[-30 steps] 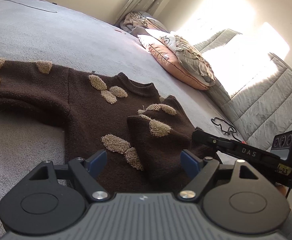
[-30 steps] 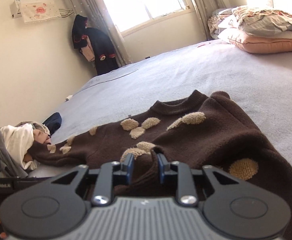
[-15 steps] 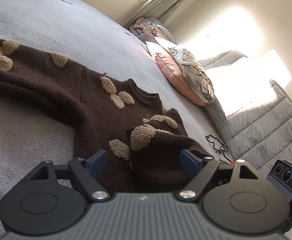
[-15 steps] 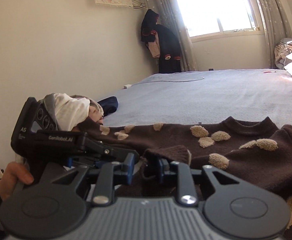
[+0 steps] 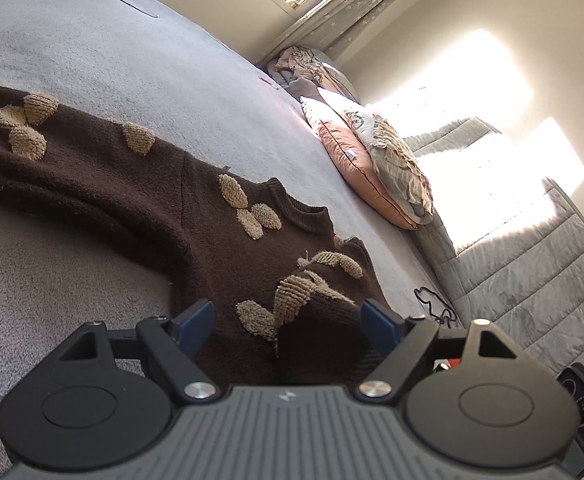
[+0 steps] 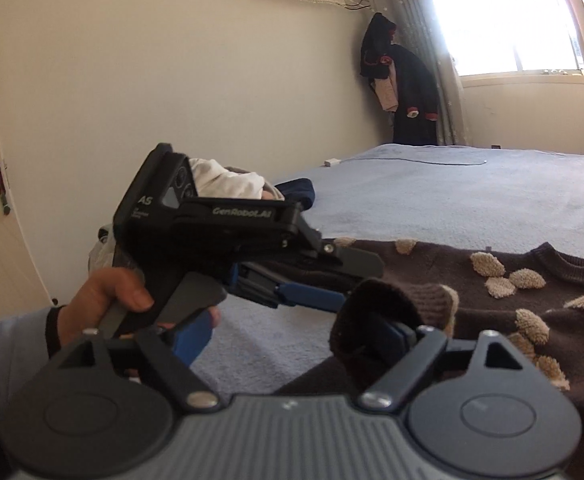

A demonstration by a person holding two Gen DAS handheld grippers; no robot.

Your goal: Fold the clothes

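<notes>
My right hand-held gripper (image 6: 292,332) is opening its jaws, the sweater's cuff (image 6: 376,312) draped loose over its right finger, unpinched. My left hand-held gripper (image 5: 285,320) stands wide, gripping nothing, above the folded sleeve. The brown sweater (image 5: 139,196) lies spread on the bed (image 5: 91,56), the pillows (image 5: 372,160) beyond its collar.

A wide bed (image 6: 472,196) in a pale grey-blue cover fills the room. Behind it, a bright window (image 6: 504,16) with grey curtains (image 6: 412,40) pours in sun. Dark clothes (image 6: 404,92) hang in the corner left of the window (a pink garment among them). Pillows (image 5: 376,168) lean against the quilted grey headboard (image 5: 532,264). The walls are cream.
</notes>
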